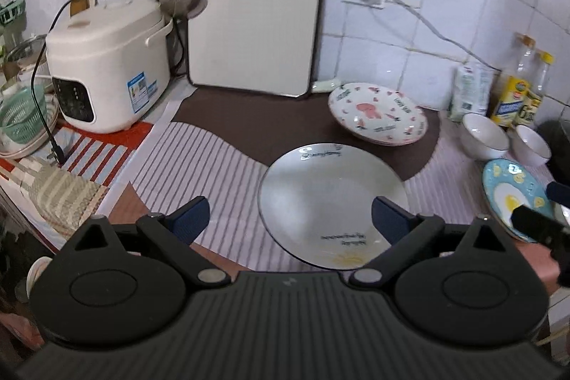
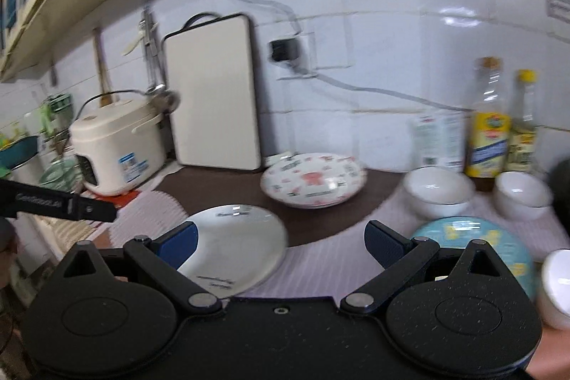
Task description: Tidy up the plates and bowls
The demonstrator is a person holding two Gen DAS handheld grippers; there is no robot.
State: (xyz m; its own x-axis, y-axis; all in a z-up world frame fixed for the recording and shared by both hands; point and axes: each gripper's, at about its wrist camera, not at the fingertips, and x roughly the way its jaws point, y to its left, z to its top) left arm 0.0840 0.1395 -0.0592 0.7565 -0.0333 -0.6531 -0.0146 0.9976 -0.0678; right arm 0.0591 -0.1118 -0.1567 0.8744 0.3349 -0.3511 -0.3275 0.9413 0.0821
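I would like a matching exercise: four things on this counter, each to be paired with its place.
Things:
1. grey plate
2. pink-patterned plate
3. blue egg plate
4. rice cooker

Places:
a. at the far left, beside the cutting board
b. at the right, in front of the white bowls
c. on the dark brown mat
d. nearest, on the striped mat

Pairs: 1-d, 2-c, 3-b, 4-a

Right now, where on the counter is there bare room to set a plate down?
Free: the striped mat between the rice cooker and the grey plate; also the brown mat before the cutting board. Crowded right: pink-patterned plates, white bowls, blue egg plate.
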